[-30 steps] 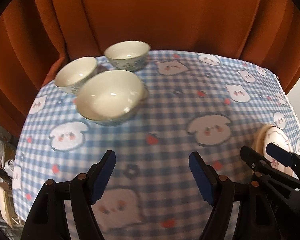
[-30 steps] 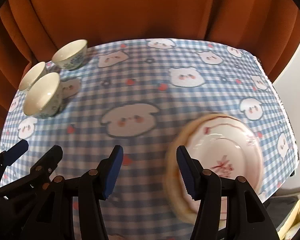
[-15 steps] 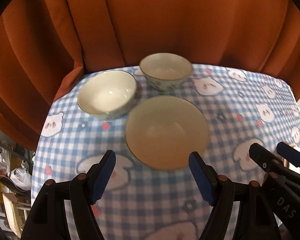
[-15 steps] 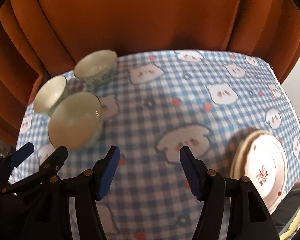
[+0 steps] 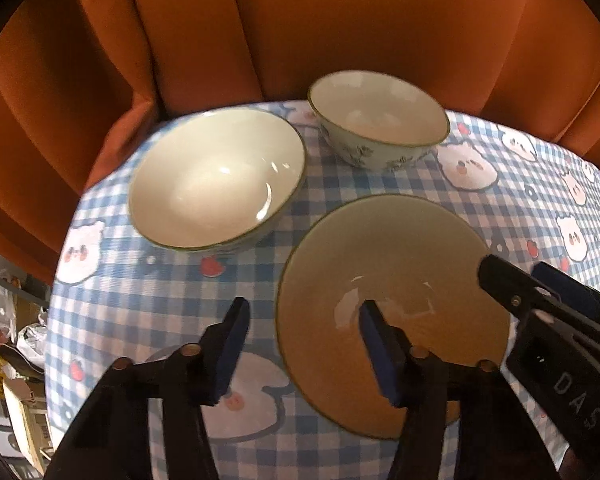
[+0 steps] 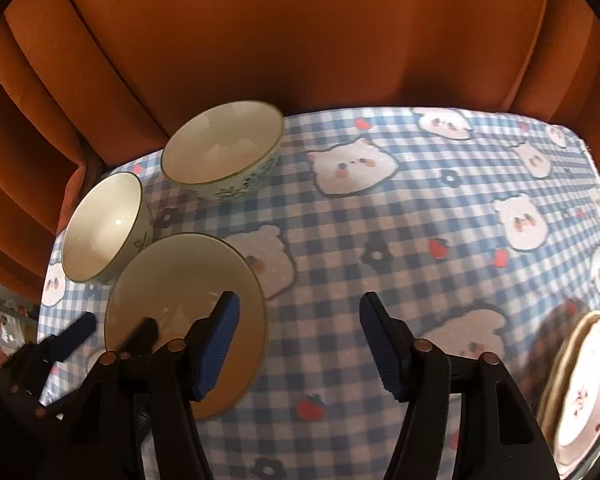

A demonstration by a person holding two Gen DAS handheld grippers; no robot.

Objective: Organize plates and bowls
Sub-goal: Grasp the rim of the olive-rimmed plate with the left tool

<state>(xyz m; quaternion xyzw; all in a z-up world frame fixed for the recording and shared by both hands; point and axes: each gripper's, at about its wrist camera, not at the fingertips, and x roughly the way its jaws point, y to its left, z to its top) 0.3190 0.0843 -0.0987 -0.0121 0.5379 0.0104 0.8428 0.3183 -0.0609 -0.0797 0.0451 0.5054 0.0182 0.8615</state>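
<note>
Rim of near bowl [image 5: 396,280] straddled by left tool [image 5: 304,344], closing, no pinch yet; right tool [image 6: 300,344] closing, nothing between, just beside.

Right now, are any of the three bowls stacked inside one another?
No, the near bowl, left bowl and far bowl each sit separately on the tablecloth.

Three bowls [image 5: 396,312] cluster left on tablecloth [image 6: 380,240]; plates [image 6: 588,392] far right
</note>
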